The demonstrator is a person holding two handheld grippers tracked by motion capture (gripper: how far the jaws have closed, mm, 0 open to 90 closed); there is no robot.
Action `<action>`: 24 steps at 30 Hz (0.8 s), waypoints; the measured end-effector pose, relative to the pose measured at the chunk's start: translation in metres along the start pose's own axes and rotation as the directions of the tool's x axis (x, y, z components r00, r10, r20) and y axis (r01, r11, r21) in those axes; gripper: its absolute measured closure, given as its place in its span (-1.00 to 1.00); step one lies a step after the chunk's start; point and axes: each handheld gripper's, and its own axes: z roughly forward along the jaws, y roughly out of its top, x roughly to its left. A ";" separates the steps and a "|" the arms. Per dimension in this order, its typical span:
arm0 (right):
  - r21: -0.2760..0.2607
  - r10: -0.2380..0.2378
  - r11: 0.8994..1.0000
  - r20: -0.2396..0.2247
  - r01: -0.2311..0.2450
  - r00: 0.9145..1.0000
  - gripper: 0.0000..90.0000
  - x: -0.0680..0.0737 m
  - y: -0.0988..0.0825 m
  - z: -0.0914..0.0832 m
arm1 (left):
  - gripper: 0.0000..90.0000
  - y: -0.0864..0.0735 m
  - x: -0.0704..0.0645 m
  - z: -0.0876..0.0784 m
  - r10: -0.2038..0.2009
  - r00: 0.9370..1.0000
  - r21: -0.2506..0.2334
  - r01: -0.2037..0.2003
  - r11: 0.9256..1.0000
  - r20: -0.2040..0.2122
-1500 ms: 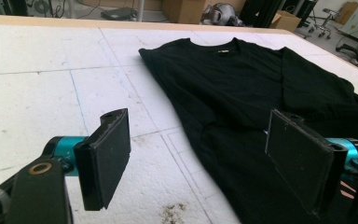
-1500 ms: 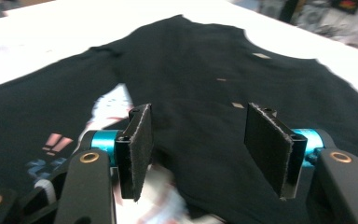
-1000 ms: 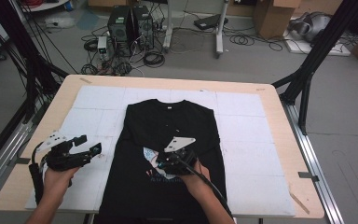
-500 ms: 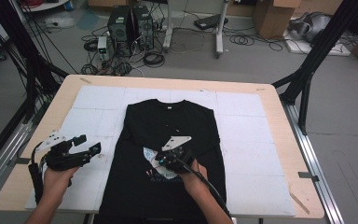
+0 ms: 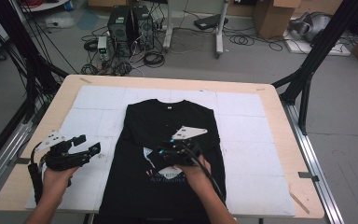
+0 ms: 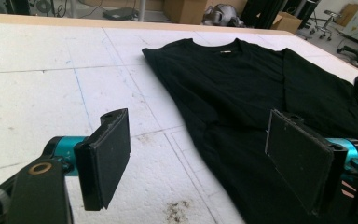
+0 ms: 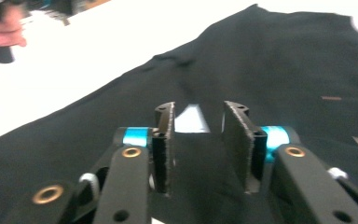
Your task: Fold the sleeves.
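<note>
The black cotton T-shirt with a pale chest print [image 5: 168, 140] lies flat, collar at 12 o'clock, at the centre of the white-padded wooden table [image 5: 270, 100]. This looks like the start of a fold. The right gripper [image 5: 168, 154] hovers over the print, jaws partly open, holding nothing; next it likely needs to pinch fabric. The left gripper [image 5: 86, 147], at the shirt's 9 o'clock, stands wide open, empty.

One black shirt [image 5: 168, 154] lies on one table [image 5: 270, 100] with one white mat [image 5: 242, 154], two grippers [image 5: 81, 149] [image 5: 170, 149] are held by two hands, and beyond stand what look like two computer towers [image 5: 130, 21] and roughly three cardboard boxes [image 5: 272, 16].
</note>
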 end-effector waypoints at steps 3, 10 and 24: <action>-0.029 -0.011 0.999 0.097 0.014 0.995 0.18 -0.012 -0.004 -0.026 | -0.50 0.000 0.000 0.000 0.000 1.000 -0.004 0.000 1.000 0.003; -0.021 -0.009 1.000 0.298 0.016 0.954 -0.32 -0.042 -0.034 -0.085 | -0.52 0.001 0.000 -0.001 0.009 1.000 -0.036 -0.009 0.999 -0.002; -0.179 0.194 0.976 0.450 -0.124 0.872 -0.60 -0.071 -0.073 -0.154 | -0.57 0.004 -0.002 -0.003 0.007 1.000 -0.082 -0.005 0.997 0.030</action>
